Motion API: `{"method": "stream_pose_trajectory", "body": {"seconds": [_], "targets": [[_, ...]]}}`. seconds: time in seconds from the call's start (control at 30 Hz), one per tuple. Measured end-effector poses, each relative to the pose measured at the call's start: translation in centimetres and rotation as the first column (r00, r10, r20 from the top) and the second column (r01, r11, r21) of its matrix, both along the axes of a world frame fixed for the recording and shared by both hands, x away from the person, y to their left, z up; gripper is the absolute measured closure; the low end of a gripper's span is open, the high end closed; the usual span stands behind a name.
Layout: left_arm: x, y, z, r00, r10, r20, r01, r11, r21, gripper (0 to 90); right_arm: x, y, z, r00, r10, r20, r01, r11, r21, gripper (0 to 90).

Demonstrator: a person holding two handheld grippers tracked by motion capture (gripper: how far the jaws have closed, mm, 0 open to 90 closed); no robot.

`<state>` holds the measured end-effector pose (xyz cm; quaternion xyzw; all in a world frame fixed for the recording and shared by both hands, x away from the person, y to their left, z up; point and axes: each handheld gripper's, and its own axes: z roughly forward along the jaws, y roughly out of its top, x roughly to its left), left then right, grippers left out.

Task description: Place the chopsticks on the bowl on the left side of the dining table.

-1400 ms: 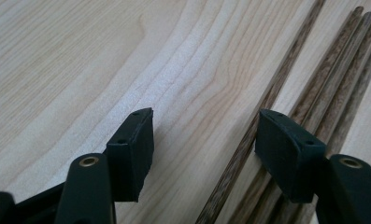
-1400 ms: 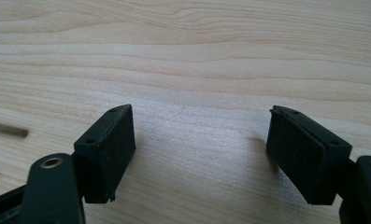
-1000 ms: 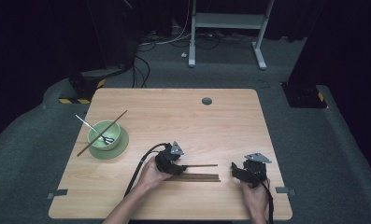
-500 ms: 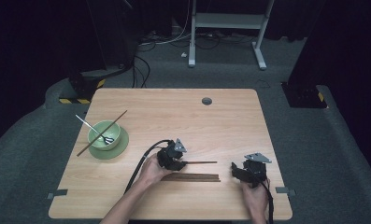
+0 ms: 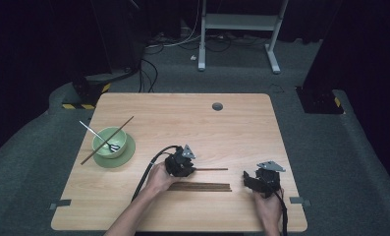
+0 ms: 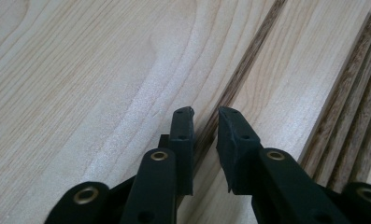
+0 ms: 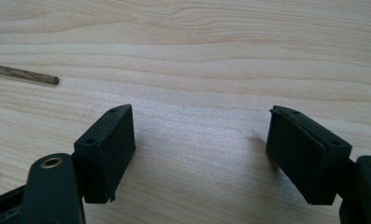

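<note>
A single dark wooden chopstick [image 5: 213, 169] [image 6: 248, 60] lies on the table, apart from a row of several chopsticks [image 5: 200, 187] [image 6: 351, 121] nearer the front edge. My left gripper [image 5: 192, 169] [image 6: 205, 112] is down on the table over the near end of the single chopstick. Its jaws have just been closing and now stand narrowly apart with the stick between them. The stick lies against the left pad, and a sliver of table shows beside the right pad. My right gripper [image 5: 245, 178] [image 7: 199, 126] rests open on bare wood to the right, with a chopstick tip [image 7: 22, 73] off to its left.
A green bowl [image 5: 100, 151] on a saucer stands at the table's left, with one chopstick [image 5: 124, 124] and a metal utensil [image 5: 88, 129] resting across it. A cable hole [image 5: 217, 106] sits at the table's far edge. Each gripper trails a cable toward the front edge.
The left hand has shifted slightly over the single chopstick, which lies where it was. The right hand and its gripper have not moved.
</note>
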<state>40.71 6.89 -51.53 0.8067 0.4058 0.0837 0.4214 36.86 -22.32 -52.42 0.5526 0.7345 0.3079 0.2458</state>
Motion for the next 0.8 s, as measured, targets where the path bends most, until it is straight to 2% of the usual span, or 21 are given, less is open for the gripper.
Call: {"method": "stream_pose_trajectory", "body": {"seconds": [0.1,0.13,0.17,0.3,0.37,0.63,0.73,0.77,0.8], "targets": [[0.3,-0.1,0.1,0.9999,-0.013,0.005,0.012,0.9994,0.032,76.7,0.0,0.0,0.0,1.0000,-0.001,-0.001,0.001,1.000,0.001,23.2],[0.4,-0.3,0.1,1.0000,-0.007,0.004,0.007,0.9996,0.028,76.7,0.0,0.0,0.0,1.0000,0.001,0.000,-0.001,1.000,-0.001,23.2],[0.5,-0.1,0.1,0.9997,-0.024,0.007,0.024,0.9985,0.049,76.8,0.0,0.0,0.0,1.0000,-0.001,-0.001,0.001,1.000,0.001,23.2],[0.7,0.0,0.0,1.0000,-0.005,-0.003,0.005,1.0000,0.003,78.7,0.0,0.0,0.0,1.0000,-0.001,-0.001,0.001,1.000,0.001,23.2],[0.8,0.2,0.1,0.9998,-0.021,0.000,0.021,0.9996,0.021,79.9,0.0,0.0,0.0,1.0000,-0.002,-0.001,0.002,1.000,0.001,23.2],[1.1,0.2,-0.1,0.9999,-0.007,0.012,0.007,1.0000,0.000,82.9,0.0,0.0,0.0,1.0000,-0.001,-0.001,0.001,1.000,0.001,23.2],[1.2,0.3,-0.1,0.9997,-0.013,0.018,0.013,0.9999,0.008,83.6,0.0,0.0,0.0,1.0000,-0.002,-0.001,0.002,1.000,0.001,23.2],[1.3,0.5,0.0,0.9996,-0.024,0.017,0.023,0.9994,0.024,83.7,0.0,0.0,0.0,1.0000,-0.002,-0.001,0.002,1.000,0.001,23.2],[1.4,0.4,-0.1,0.9997,-0.008,0.021,0.008,1.0000,0.003,83.7,0.0,0.0,0.0,1.0000,-0.001,-0.001,0.001,1.000,0.001,23.2]]}}
